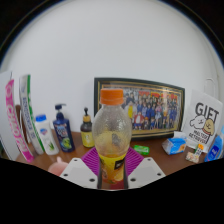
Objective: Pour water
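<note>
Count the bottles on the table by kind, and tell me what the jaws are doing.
Orange-capped clear bottle, between the jaws with both pads against it: 1
Dark pump bottle: 1
White bottle with blue cap: 1
Small amber bottle: 1
Total: 4

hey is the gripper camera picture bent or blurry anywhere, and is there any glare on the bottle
Gripper view: strong fisheye bending, so the framed photo behind bows and the table edge curves. The bottle with the orange cap, between the gripper jaws, looks fairly sharp with only soft highlights on its clear plastic, no harsh glare. Lighting is even against the white wall; small items toward the sides look softer.
</note>
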Tool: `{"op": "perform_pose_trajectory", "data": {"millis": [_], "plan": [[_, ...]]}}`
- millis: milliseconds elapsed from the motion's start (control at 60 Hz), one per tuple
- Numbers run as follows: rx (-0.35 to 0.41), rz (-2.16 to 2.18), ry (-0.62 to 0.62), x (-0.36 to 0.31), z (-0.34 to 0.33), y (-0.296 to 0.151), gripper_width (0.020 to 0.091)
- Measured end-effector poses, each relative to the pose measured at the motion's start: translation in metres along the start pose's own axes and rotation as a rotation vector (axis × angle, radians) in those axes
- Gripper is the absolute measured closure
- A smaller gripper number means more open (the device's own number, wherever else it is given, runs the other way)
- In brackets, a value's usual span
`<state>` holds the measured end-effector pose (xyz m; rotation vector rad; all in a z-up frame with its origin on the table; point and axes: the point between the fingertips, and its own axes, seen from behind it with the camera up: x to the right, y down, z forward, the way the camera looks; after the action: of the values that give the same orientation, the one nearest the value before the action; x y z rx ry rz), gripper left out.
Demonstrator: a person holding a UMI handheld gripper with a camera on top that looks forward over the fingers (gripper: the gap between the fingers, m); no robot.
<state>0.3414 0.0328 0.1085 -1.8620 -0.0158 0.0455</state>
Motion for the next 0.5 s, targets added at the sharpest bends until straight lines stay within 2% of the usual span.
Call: {"op": "perform_pose_trajectory", "data": {"millis": [67,300,333,450,500], "plan": [[-0.042,-0.03,0.021,0.011,0.013,0.029,0.0814],[-0.107,0.009,0.053,0.037,0.03,0.099,0.0807],[-0.075,0.025,0.056,0.037,0.031,0.096,0.0813],[-0.058,0.045,0.059,0.04,0.029,0.097,0.0808],[-0.058,0.044,0.06,0.039,0.028,0.097,0.0737]]}}
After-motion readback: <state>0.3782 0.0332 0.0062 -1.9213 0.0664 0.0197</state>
